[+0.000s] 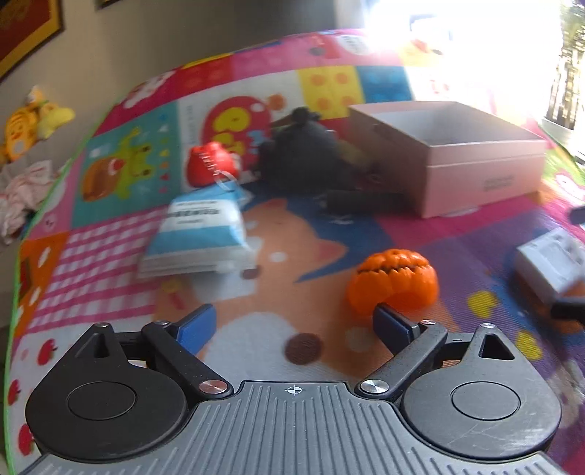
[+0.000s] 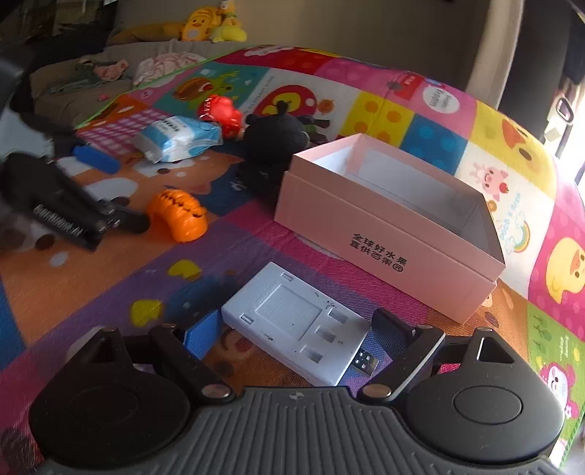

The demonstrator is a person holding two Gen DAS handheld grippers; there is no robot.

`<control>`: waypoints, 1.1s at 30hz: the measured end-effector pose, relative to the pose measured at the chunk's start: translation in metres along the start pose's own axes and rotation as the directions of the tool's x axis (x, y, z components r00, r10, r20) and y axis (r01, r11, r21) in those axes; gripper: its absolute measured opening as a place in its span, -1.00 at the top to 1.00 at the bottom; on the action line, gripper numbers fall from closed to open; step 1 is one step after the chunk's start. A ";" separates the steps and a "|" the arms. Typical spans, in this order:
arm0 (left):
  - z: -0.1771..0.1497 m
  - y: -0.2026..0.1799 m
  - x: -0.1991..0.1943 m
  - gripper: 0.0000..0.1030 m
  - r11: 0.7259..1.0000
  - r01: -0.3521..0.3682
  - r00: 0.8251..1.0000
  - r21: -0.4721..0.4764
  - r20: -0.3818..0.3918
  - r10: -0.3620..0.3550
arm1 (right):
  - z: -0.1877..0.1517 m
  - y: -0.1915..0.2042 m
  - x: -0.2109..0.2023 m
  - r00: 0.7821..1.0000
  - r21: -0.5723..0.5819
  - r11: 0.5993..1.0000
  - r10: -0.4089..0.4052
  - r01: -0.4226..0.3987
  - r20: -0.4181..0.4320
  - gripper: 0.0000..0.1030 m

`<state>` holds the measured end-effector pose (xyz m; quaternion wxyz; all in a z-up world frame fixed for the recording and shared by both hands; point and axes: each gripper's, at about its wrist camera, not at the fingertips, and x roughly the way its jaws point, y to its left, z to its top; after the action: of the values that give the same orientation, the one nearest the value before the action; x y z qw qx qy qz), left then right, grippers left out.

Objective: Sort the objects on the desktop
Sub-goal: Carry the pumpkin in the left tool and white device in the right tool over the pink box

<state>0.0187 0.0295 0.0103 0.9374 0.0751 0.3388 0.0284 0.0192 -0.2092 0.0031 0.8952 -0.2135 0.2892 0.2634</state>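
Observation:
An open pink box (image 1: 457, 153) (image 2: 395, 219) stands on the colourful play mat. An orange pumpkin toy (image 1: 393, 281) (image 2: 179, 215) lies just beyond my left gripper's right finger. My left gripper (image 1: 292, 325) is open and empty over the mat; it also shows in the right wrist view (image 2: 84, 190). A white flat device with a USB plug (image 2: 296, 325) (image 1: 548, 266) lies between the jaws of my open right gripper (image 2: 296, 332). A blue and white tissue pack (image 1: 201, 234) (image 2: 175, 139), a red toy (image 1: 210, 164) (image 2: 221, 113) and a black plush (image 1: 303, 157) (image 2: 278, 135) lie farther off.
The mat's green edge (image 1: 22, 234) borders a grey surface with yellow plush toys (image 1: 33, 120) (image 2: 212, 23) and crumpled cloth (image 2: 164, 65). A wall stands behind. Bright window glare is at the right (image 1: 493, 44).

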 end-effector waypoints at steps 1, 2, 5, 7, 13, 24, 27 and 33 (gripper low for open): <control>0.000 0.004 0.001 -0.90 1.000 -0.011 1.000 -0.018 -0.002 0.011 | -0.003 0.000 -0.004 1.000 0.002 1.000 -0.015 0.015 -0.007 -0.98; 0.000 0.007 0.002 -0.91 0.999 -0.018 1.000 -0.035 -0.009 0.018 | -0.006 -0.002 -0.007 0.999 0.015 0.999 -0.034 0.034 -0.017 -1.00; -0.001 0.013 0.000 -0.92 0.995 0.034 0.999 -0.098 -0.010 -0.035 | -0.015 -0.016 -0.014 0.996 0.098 0.992 -0.068 0.074 -0.062 -1.00; -0.001 0.011 -0.006 -0.93 0.986 0.101 0.995 -0.132 0.010 -0.100 | -0.020 -0.027 -0.016 0.993 0.165 0.982 -0.079 0.092 -0.082 -1.00; 0.003 -0.013 -0.012 -0.93 0.974 0.208 0.978 -0.092 0.038 -0.206 | -0.029 -0.041 -0.014 0.990 0.393 0.916 -0.023 0.076 -0.137 -1.00; 0.016 -0.041 0.014 -0.51 0.985 0.166 0.986 -0.049 0.010 -0.166 | -0.025 -0.024 -0.013 0.986 0.407 0.903 -0.079 0.135 -0.150 -1.00; 0.016 -0.041 0.011 -0.28 0.984 0.175 0.985 -0.038 0.009 -0.175 | -0.021 -0.022 -0.013 0.990 0.418 0.902 -0.058 0.108 -0.130 -1.00; 0.005 -0.033 -0.004 -0.28 0.982 0.183 0.983 -0.048 0.004 -0.183 | 0.001 -0.012 -0.001 0.994 0.457 0.885 -0.058 0.093 -0.089 -1.00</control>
<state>0.0189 -0.0036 0.0110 0.9376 0.0211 0.3435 -0.0498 0.0259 -0.2182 0.0071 0.9188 -0.0159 0.3671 0.1444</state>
